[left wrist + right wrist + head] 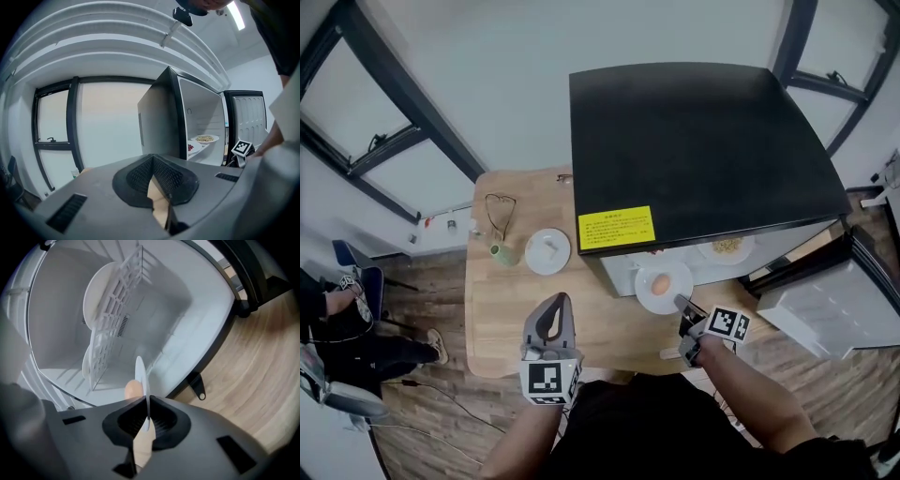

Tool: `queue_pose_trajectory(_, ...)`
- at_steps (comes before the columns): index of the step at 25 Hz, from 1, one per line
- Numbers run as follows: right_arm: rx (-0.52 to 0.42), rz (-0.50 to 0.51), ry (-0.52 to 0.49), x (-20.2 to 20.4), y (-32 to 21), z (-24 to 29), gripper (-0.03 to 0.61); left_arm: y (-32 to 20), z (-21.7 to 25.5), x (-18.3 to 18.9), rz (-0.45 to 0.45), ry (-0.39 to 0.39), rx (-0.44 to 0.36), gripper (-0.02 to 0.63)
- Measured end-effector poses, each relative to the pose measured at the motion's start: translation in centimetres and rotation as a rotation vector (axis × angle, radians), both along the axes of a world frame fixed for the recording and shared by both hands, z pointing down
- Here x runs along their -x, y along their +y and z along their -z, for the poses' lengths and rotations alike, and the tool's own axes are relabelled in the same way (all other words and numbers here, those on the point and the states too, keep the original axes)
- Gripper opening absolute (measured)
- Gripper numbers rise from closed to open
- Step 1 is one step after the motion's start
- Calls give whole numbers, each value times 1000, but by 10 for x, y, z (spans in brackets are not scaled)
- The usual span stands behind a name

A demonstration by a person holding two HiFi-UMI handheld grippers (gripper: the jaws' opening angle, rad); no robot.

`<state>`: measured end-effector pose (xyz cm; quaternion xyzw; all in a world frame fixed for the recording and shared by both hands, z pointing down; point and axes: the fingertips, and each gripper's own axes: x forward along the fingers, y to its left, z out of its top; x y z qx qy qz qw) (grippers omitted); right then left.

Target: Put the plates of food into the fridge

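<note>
My right gripper [680, 302] is shut on the near rim of a white plate [664, 284] that carries an egg [661, 281], level at the open front of the black-topped fridge [703, 141]. In the right gripper view that plate [140, 373] stands edge-on between the pads [161, 420], egg [133, 390] beside it, with the white fridge interior and its wire shelf [117, 310] ahead. A plate of pale food [727, 246] sits inside the fridge. Another white plate [547, 251] rests on the wooden table [502, 319]. My left gripper [559, 302] hovers over the table, shut and empty.
The fridge door [834, 300] is swung open to the right. A small green item [500, 251] and a looped cord [500, 208] lie at the table's far left. A seated person's legs [337, 319] are on the floor side at left.
</note>
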<state>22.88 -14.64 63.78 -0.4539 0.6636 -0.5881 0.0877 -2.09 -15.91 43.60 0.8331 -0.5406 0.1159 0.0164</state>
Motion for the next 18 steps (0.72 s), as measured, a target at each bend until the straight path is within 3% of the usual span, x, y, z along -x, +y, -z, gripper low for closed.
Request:
queue_pose_trajectory(7,23,1,33,2,-40,-8,32,-1,4,26,82,-20,2,3)
queue_pose_trajectory(18,29,-10,108,9,-75,-13,32,9,-2,54,137,-49,24,3)
